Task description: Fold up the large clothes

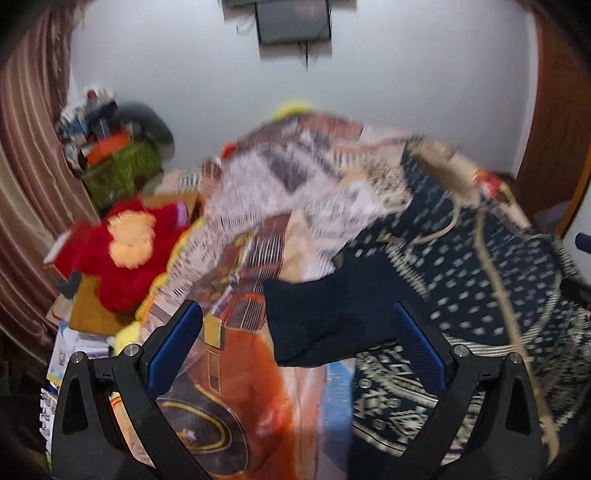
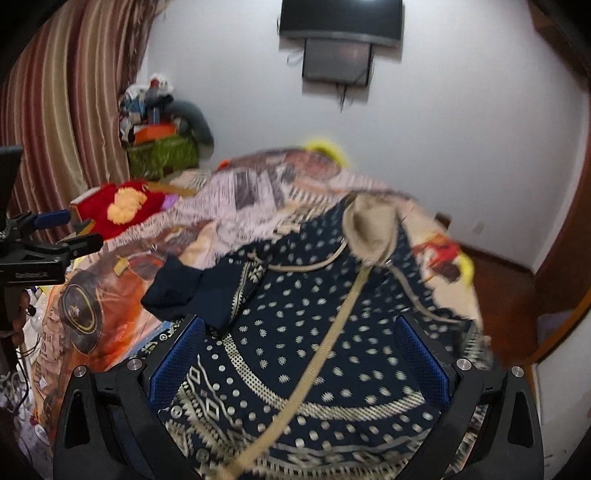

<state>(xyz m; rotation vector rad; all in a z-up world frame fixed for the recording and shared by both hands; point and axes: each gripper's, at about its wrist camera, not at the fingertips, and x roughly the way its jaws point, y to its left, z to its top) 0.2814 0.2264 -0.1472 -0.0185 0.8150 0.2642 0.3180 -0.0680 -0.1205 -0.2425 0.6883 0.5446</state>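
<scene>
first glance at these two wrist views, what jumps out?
The navy garment with cream dots and borders, spread across the bed under the open right gripper. At far left sits a red plush toy beside the bed, and a dark screen hangs on the white wall above.

Each handheld tool, the left gripper (image 1: 295, 347) and the right gripper (image 2: 299, 354), has a black plastic frame with triangular cut-outs, round silver screws at its pivots, and two fingers faced with ribbed blue pads (image 1: 173, 354).
</scene>
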